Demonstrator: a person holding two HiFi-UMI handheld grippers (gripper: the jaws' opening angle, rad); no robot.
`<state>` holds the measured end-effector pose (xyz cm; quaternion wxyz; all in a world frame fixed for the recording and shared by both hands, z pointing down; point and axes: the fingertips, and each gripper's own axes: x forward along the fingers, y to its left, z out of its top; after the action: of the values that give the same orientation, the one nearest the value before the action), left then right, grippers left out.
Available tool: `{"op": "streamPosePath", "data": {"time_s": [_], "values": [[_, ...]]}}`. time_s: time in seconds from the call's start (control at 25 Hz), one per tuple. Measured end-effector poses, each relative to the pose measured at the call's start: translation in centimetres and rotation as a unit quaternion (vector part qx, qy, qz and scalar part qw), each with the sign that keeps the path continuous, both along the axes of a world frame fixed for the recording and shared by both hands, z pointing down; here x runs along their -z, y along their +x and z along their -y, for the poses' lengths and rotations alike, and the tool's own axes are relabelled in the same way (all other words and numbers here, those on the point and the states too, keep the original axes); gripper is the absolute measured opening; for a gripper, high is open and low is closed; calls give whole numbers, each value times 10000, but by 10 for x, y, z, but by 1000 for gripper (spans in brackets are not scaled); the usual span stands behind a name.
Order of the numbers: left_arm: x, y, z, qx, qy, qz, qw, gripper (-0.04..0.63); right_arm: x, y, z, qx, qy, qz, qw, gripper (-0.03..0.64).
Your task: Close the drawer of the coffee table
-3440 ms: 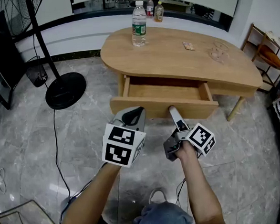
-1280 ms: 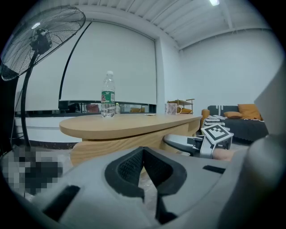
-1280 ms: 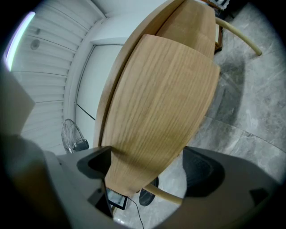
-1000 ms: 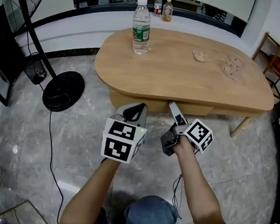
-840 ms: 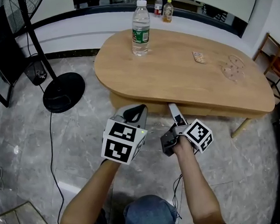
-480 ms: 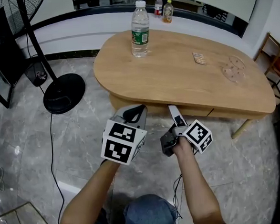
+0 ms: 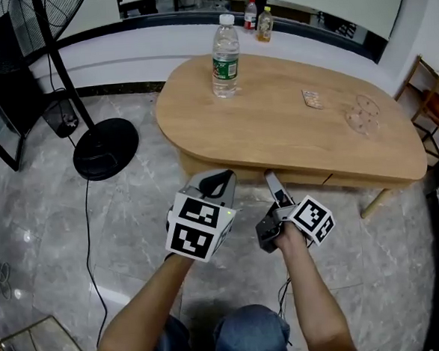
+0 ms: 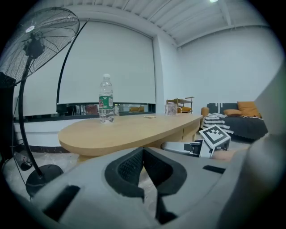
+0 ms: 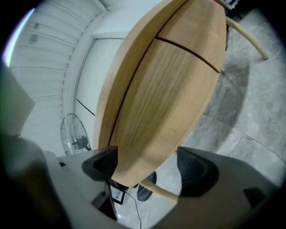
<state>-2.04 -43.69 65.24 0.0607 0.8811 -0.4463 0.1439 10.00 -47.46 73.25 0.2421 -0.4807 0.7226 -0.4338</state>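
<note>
- Left gripper (image 7: 215, 182): pale grey shell with black ribbed pads (image 8: 129, 166) at its tip.
- Left cube (image 7: 198, 226), at 6 o'clock of that shell: white faces printed with black square markers.
- Right gripper (image 7: 272, 181): slim grey fingers on a darker body.
- Right cube (image 7: 313, 220), at 4 o'clock of that body: smaller in the head view, with the same markers.
- Blue jeans (image 7: 250, 340), at 6 o'clock in the head view.

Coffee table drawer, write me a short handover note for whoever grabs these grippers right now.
Left gripper: shut, empty, held short of the coffee table.
Right gripper: open, jaws have just been closing; the drawer front faces the gap, but the pads are not pressing on it.
Done: the drawer looks fully in, its front flush under the tabletop.
Left: probably only backing both grippers away; check the seam first.
</note>
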Motion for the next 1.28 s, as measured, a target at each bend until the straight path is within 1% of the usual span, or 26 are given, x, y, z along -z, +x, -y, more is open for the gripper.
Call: {"op": "streamPosePath", "data": {"time_s": [0.08,0.2,0.4,0.52,0.72,0.92,1.12,1.28], "values": [[8,-3,-5,2,-47,-31,10000,3,8,-4,-11,41,-72,-31,10000,403],[25,-9,-15,12,-240,-77,9997,3,27,-7,-31,78,-256,-177,9995,392],[84,-16,-26,-8,-375,-77,9993,3,88,-4,-52,90,-481,-453,9978,377],[132,-19,-31,-47,-361,-39,9993,3,142,-6,-56,136,-470,-596,9970,367],[226,-20,-36,-131,-376,74,9992,3,247,-11,-56,312,-434,-852,9949,346],[317,-12,-33,-95,-425,134,9990,3,353,0,-50,411,-315,-1284,9904,333],[401,1,-29,-107,-391,222,9989,3,443,10,-48,559,-180,-1744,9829,264],[459,9,-29,-41,-272,280,9992,3,507,14,-46,689,19,-1927,9788,219]]}}
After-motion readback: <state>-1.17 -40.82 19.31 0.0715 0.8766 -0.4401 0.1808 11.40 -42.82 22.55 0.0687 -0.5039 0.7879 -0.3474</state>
